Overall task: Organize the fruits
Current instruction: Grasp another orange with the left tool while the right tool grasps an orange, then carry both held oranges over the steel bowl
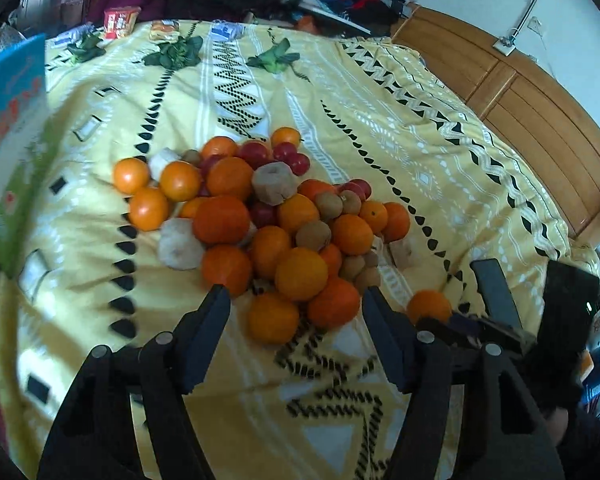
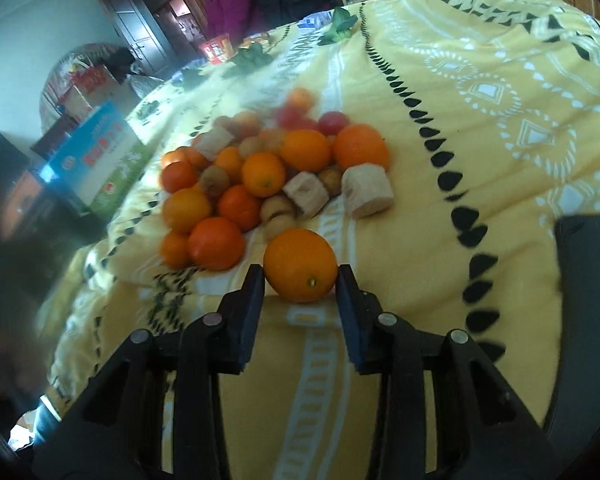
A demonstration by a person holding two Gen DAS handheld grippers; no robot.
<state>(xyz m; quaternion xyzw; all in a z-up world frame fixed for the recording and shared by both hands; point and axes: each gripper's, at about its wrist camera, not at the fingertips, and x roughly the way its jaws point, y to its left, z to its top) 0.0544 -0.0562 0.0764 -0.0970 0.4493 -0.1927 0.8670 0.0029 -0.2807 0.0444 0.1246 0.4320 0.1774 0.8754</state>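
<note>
Right gripper clamped on lone orange resting on yellow bedspread, just beside fruit pile. Left gripper parted over pile's near edge, nothing gripped. Blue-green box lettering blurred, unreadable.

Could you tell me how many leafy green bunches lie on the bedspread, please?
3, in a row at the bedspread's far end: left bunch, middle bunch, right bunch. Others may hide beyond view.
</note>
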